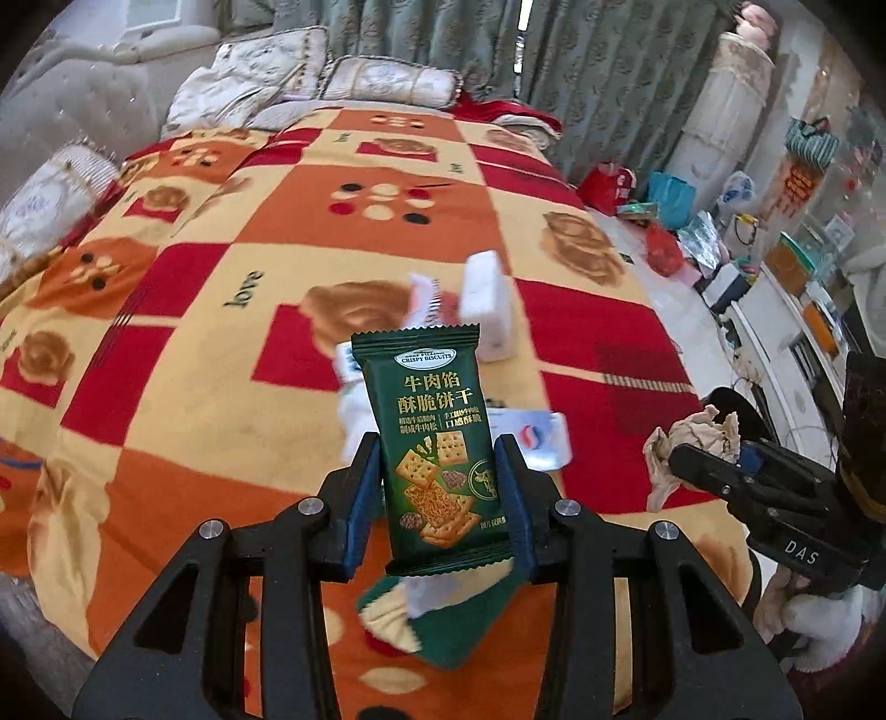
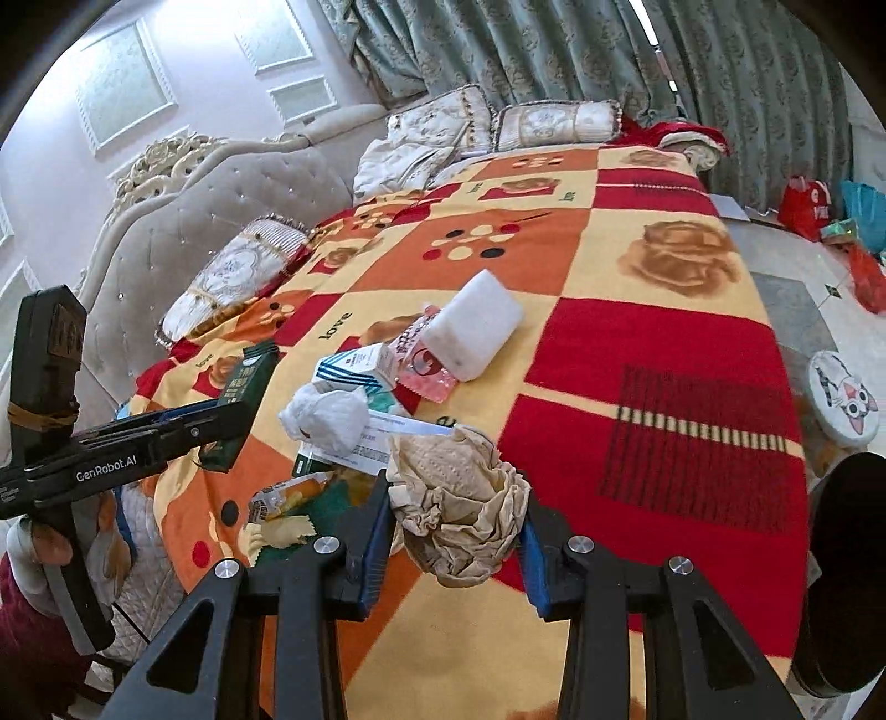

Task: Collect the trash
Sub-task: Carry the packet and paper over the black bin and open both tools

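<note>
My left gripper [image 1: 437, 471] is shut on a green crispy-biscuit wrapper [image 1: 434, 443], held upright above the patterned blanket [image 1: 194, 343]. It also shows at the left of the right wrist view [image 2: 243, 387]. My right gripper [image 2: 454, 526] is shut on a crumpled beige paper wad [image 2: 462, 509], which also shows in the left wrist view [image 1: 692, 448]. More trash lies on the bed: a white foam block [image 2: 476, 332], a pink sachet [image 2: 423, 365], a small striped box [image 2: 354, 368], a white tissue ball [image 2: 326, 415], paper slips [image 2: 398, 429] and a small orange packet [image 2: 288, 495].
A bed with pillows [image 2: 238, 277] and a tufted headboard [image 2: 183, 221] fills both views. Curtains [image 2: 554, 50] hang behind. To the right, a tiled floor holds bags [image 2: 808, 205], a round cat-print stool [image 2: 841, 399] and a dark round object [image 2: 847, 570]. Cluttered shelves [image 1: 786, 288] stand at the right.
</note>
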A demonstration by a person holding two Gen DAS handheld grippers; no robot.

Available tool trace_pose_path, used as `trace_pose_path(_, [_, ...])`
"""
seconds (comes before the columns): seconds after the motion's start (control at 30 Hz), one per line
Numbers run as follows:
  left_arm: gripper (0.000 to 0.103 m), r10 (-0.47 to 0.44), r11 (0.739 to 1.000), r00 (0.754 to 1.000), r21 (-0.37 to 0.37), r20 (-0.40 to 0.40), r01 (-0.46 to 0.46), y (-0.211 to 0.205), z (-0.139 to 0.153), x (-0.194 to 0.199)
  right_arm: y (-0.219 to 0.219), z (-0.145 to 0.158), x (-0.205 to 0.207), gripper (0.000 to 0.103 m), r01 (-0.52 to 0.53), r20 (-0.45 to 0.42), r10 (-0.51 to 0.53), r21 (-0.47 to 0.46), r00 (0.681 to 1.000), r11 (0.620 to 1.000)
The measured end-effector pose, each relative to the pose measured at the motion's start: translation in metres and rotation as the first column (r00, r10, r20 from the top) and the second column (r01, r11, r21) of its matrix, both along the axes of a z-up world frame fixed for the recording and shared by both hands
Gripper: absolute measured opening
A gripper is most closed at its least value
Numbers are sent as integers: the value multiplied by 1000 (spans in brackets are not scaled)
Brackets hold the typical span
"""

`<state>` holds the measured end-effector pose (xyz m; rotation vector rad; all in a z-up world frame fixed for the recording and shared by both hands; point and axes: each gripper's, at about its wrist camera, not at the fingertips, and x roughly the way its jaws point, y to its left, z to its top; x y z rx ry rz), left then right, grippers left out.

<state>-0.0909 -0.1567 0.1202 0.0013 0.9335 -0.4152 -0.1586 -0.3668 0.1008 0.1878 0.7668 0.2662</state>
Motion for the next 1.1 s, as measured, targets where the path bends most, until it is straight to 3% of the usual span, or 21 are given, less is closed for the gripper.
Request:
trace_pose_path(0.57, [39,-136,991,990,22,47,135,-89,13,-19,-64,16,-33,38,131,39,-131,7,991,991])
trace_pose_path(1.1, [39,-291,957,956,17,36,290,-185,14,-37,-139,16,-68,38,294,34,-295,21,955,956])
